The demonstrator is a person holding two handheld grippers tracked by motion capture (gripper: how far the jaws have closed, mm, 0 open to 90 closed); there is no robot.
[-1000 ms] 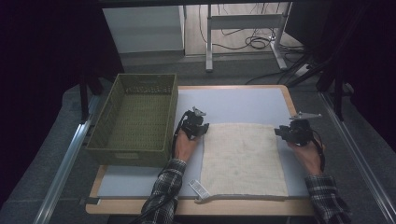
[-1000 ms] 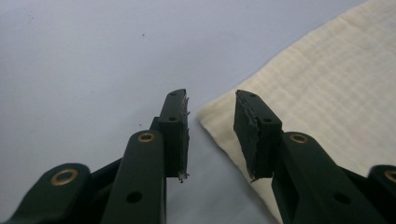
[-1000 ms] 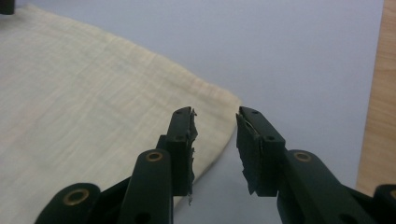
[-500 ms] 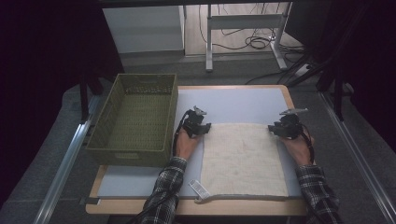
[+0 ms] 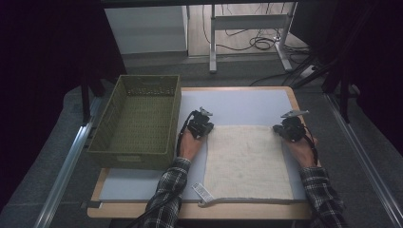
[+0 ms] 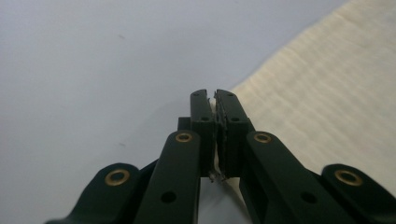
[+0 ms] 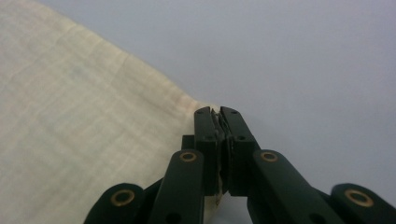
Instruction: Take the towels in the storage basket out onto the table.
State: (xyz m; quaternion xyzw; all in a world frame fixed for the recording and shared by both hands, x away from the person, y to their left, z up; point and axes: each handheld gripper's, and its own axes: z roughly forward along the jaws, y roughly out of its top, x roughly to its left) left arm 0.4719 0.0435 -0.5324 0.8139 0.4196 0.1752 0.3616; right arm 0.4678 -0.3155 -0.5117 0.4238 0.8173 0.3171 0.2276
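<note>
Cream cloth (image 5: 248, 161) flat on the pale blue mat (image 5: 237, 105), right of centre on the table, near edge hanging close to the table's near rim. White tag (image 5: 203, 192) at near-left corner of cloth. Left gripper (image 5: 205, 128) at far-left corner of cloth, jaws just closed, now clamped together with a sliver of cloth edge pinched between the pads (image 6: 215, 135). Right gripper (image 5: 280, 129) at far-right corner of cloth, jaws likewise just closed, pressed together on the cloth's corner tip (image 7: 218, 140). Both corners still low on the mat, cloth unfolded, no visible lift. Cloth (image 6: 327, 107) spreading right of the jaws in left gripper view; cloth (image 7: 88, 126) spreading left of the jaws in right gripper view. Green woven basket (image 5: 102, 142) on left side of the table, just beside left hand (image 5: 188, 146), well apart from cloth. Right hand (image 5: 302, 151) at right edge of cloth. Plaid sleeves entering from near side.
</note>
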